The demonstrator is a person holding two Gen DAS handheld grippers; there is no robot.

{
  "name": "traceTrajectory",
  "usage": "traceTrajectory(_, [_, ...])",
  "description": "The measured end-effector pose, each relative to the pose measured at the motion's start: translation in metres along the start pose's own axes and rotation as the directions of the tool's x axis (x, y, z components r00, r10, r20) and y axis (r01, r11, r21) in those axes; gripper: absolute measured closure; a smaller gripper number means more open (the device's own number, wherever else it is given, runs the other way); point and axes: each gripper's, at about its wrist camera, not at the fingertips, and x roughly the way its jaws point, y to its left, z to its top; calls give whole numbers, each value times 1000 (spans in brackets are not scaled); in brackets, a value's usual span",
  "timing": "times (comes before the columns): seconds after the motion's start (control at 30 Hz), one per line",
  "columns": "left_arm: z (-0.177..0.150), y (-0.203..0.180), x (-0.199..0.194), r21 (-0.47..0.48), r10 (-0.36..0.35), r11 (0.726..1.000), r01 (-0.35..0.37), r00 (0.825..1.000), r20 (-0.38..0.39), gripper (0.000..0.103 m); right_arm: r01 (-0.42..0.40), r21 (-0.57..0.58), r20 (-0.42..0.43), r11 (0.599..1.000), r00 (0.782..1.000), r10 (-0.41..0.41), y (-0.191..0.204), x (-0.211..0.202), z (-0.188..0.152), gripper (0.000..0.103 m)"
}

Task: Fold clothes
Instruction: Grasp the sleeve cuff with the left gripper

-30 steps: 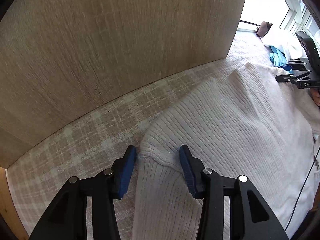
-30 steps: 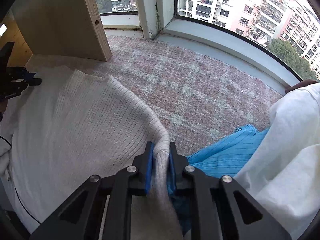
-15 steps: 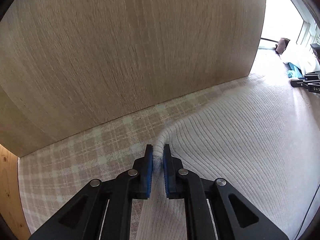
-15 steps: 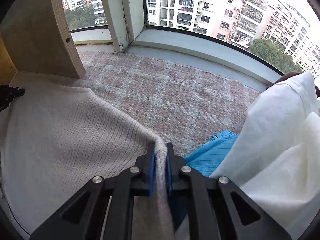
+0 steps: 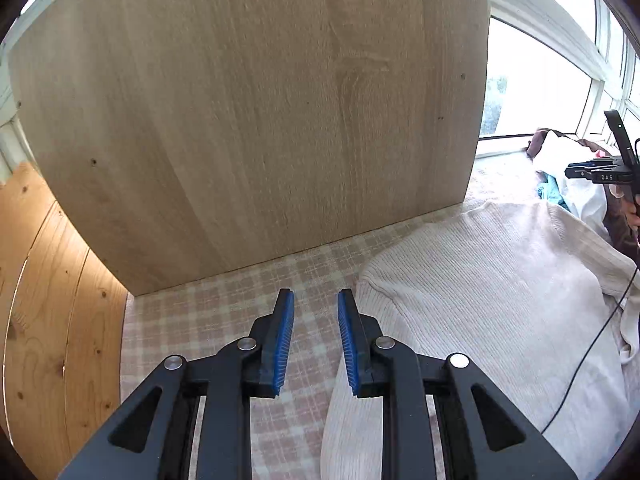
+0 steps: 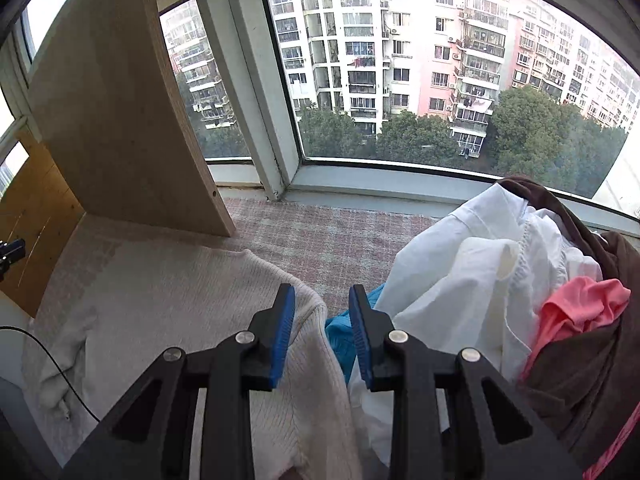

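Sweater [image 5: 480,280]: one, cream, flat on checked mat [image 5: 224,304]. Both hand-held grippers, left [image 5: 314,300] and right [image 6: 322,294], opening, nothing between jaws.

sweater [image 5: 492,280]: cream ribbed | cloth [image 5: 224,312]: pink-white plaid | panel [image 5: 248,112]: light woodgrain | garment [image 6: 580,308]: coral pink

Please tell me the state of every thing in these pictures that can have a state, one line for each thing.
left gripper: jaws opening, nothing between the pads.
right gripper: jaws opening, nothing gripped.
cream knit sweater: released, lying spread on the checked cloth, sleeve bunched at one edge.
clothes pile: unfolded, heaped beside the sweater.
blue garment: crumpled, partly under the pile.
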Motion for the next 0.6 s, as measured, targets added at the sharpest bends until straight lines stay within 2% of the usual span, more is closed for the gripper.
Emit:
traceTrajectory(0.1, [-24, 12, -57, -28, -29, 999, 29, 1000, -3, 79, -61, 35, -1, 998, 998, 61, 3, -40, -27, 75])
traceTrajectory(0.17, [-53, 11, -84, -59, -66, 996, 64, 998, -21, 72, -87, 42, -11, 995, 996, 88, 8, -64, -54, 75])
traceTrajectory(0.27, [-110, -15, -96, -106, -174, 981, 164, 981, -90, 69, -104, 33, -75, 994, 992, 106, 19, -85, -109, 73])
traceTrajectory(0.33, [-150, -42, -97, -140, -248, 964, 228, 957, -149, 69, -110, 41, -137, 993, 984, 114, 25, -89, -158, 73])
traceTrajectory(0.47, [-223, -107, -87, -195, -363, 929, 316, 884, -296, 68, -132, 100, -262, 986, 953, 154, 35, -82, -255, 73])
traceTrajectory(0.53, [-248, -135, -83, -210, -404, 913, 350, 846, -349, 68, -143, 132, -293, 981, 940, 176, 39, -82, -287, 73])
traceTrajectory(0.57, [-259, -146, -82, -211, -408, 912, 353, 837, -364, 68, -149, 138, -302, 979, 935, 185, 43, -80, -295, 73])
traceTrajectory(0.6, [-264, -149, -81, -211, -389, 920, 331, 847, -364, 68, -155, 144, -311, 977, 931, 193, 46, -78, -303, 73])
